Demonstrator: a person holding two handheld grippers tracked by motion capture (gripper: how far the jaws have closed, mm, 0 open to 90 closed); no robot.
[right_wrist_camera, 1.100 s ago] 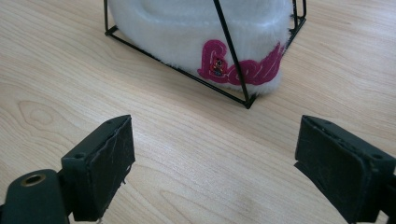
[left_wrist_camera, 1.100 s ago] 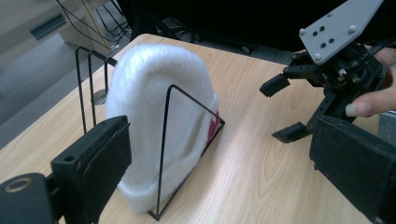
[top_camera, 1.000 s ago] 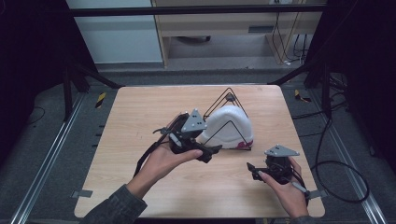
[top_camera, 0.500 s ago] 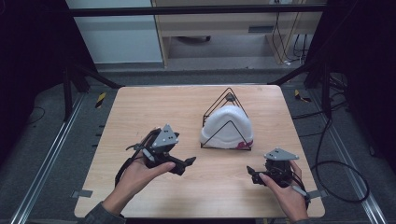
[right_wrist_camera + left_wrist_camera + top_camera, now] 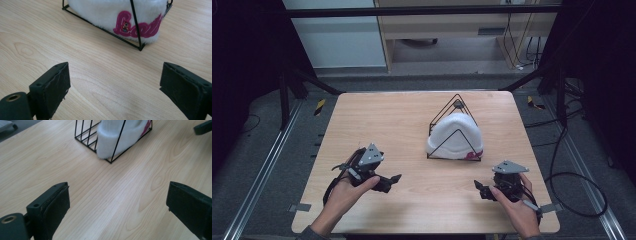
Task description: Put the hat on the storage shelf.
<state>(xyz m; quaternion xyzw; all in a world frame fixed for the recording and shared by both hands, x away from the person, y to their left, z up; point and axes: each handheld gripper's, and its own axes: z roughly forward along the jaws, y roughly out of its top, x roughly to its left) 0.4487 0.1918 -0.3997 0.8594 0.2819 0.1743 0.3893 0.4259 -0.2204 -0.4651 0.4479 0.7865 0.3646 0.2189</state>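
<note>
**White hat in the wire rack, both grippers parked off it**

White fuzzy hat (image 5: 455, 136) sitting inside a black wire rack (image 5: 454, 131), right of center on the wooden table (image 5: 377, 125). From the high view: left gripper (image 5: 387, 181) held low over the table, well apart from the rack, down and to its left. Right gripper (image 5: 479, 188) just off the rack's near right corner, toward the person's edge. Both held in hands, touching neither hat nor rack.

Left gripper view: two black jaws spread wide, bare wood grain between them, gripping nothing. Rack (image 5: 85, 133) up ahead with the hat (image 5: 117, 135) stuffed in, fluffy brim poking past the wires near the rack's front corner. Dark bit of the other gripper (image 5: 203, 127) off past the rack, top right.

Right gripper view: jaws gaping wide too, empty. Rack's lower rail (image 5: 100, 27) straight ahead, hat (image 5: 100, 10) pressed against the wires, pink lettering (image 5: 137, 25) across the brim. Can't read the whole word.
</note>
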